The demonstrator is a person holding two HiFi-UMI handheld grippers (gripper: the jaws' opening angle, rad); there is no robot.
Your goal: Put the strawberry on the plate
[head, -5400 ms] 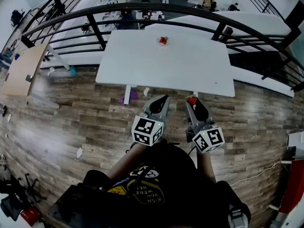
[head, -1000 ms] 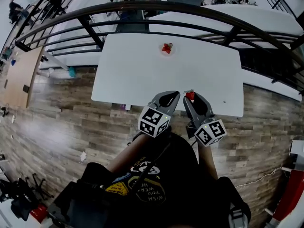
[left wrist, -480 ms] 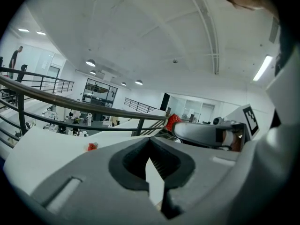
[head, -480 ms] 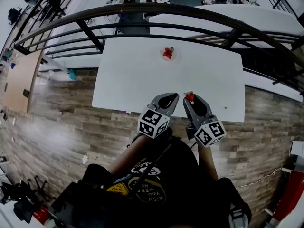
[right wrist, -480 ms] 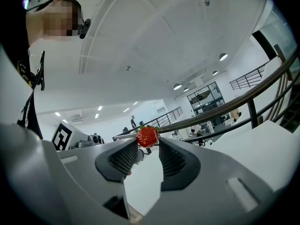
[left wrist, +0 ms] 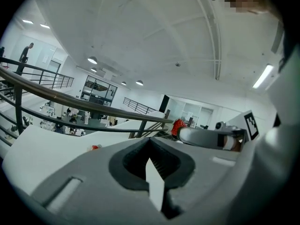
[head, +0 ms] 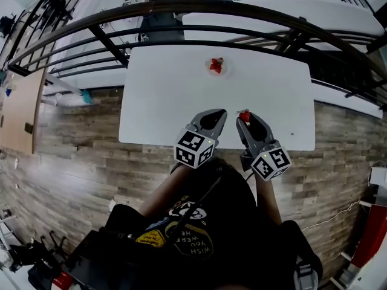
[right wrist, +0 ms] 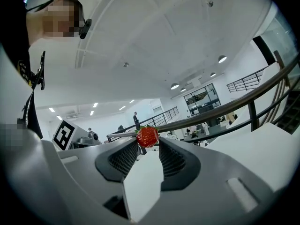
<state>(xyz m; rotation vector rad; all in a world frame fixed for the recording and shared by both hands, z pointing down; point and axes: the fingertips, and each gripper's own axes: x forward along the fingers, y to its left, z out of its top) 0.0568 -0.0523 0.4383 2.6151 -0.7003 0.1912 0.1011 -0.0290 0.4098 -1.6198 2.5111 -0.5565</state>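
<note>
A red strawberry (right wrist: 147, 136) sits pinched between the tips of my right gripper (right wrist: 148, 143), which is shut on it. In the head view this gripper (head: 245, 120) holds the berry (head: 243, 116) over the near edge of the white table (head: 163, 95). At the table's far middle is a small white plate (head: 222, 69) with another strawberry (head: 214, 64) on it. My left gripper (head: 218, 113) hovers beside the right one, its tips (left wrist: 149, 140) together with nothing in them. The left gripper view also shows the held strawberry (left wrist: 178, 125) and the far plate (left wrist: 95, 147).
A black metal railing (head: 181, 8) curves behind the table, with another white table (head: 284, 11) beyond it. Wood-plank floor (head: 72, 156) surrounds the table's near side and left. The person's body (head: 199, 222) fills the bottom of the head view.
Both grippers have come forward from above the floor to the table's near edge. The strawberry has stayed in the right gripper and the left has stayed shut.
</note>
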